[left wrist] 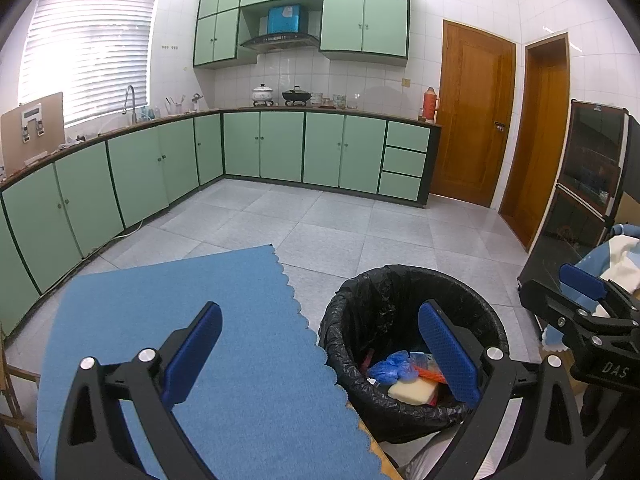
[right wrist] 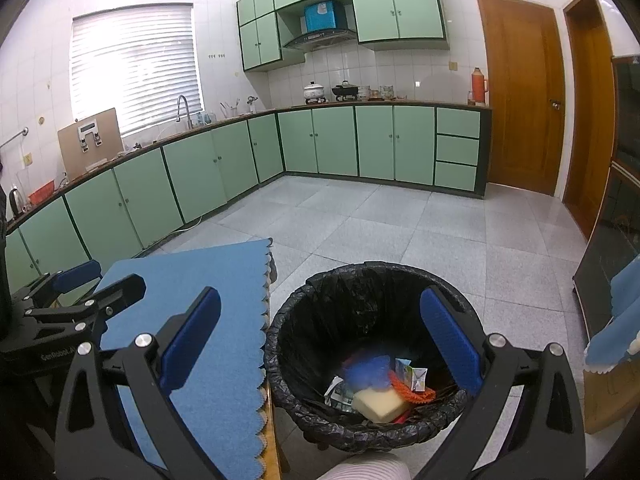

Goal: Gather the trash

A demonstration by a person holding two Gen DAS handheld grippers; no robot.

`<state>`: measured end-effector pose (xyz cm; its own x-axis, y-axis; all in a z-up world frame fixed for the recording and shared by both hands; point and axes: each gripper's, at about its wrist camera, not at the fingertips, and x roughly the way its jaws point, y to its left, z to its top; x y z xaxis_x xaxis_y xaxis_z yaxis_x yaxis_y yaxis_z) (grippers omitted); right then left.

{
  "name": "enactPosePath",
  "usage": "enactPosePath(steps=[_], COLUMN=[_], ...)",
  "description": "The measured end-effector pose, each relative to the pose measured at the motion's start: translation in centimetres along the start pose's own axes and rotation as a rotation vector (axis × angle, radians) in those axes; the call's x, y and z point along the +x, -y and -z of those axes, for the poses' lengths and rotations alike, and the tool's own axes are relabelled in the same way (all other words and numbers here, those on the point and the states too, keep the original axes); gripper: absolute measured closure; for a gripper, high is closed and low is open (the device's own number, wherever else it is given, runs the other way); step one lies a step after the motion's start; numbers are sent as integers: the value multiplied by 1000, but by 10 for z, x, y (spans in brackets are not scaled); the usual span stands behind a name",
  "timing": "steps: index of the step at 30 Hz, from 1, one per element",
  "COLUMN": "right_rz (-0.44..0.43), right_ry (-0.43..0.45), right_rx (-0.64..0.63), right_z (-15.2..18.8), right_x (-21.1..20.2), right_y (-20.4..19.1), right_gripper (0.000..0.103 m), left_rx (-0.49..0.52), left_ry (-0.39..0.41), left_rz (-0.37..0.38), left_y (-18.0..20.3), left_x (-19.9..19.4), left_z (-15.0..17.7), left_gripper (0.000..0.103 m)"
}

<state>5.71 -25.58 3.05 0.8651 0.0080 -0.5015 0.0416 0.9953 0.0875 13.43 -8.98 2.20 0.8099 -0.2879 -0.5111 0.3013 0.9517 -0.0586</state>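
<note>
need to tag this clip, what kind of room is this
A home kitchen, most likely: green cabinets run under an L-shaped counter with a sink tap, pots sit beneath a range hood, and a lined trash bin stands on the tiled floor.

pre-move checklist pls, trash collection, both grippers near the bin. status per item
1. Left gripper open and holding nothing: ok.
2. Right gripper open and holding nothing: ok.
3. Trash bin upright, black liner over the rim: ok.
4. Room left in the bin above the yellow sponge and blue glove: ok.
5. Blue mat free of trash: ok for the visible part.
6. More trash elsewhere in the room: cannot tell.
</note>
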Motion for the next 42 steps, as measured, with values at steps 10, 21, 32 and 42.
enactPosePath(steps=[10, 21, 32, 42], right_rz=[-2, -2, -3, -3], right_ry=[6, 4, 6, 3], right_rx=[1, 0, 2, 1], right_z=[1, 2, 2, 2], right_x=[-3, -3, -4, -3], right_y=[-1, -2, -2, -2], right_gripper=[6, 6, 6, 6], left_rx=[2, 2, 2, 3], left_ry=[-1, -1, -4, -3], left_rz=[-1, -2, -2, -2], left_y=[2, 2, 3, 3], left_x=[-1, -1, 0, 0], left_z=[0, 0, 1, 0], left_gripper=[7, 7, 7, 7])
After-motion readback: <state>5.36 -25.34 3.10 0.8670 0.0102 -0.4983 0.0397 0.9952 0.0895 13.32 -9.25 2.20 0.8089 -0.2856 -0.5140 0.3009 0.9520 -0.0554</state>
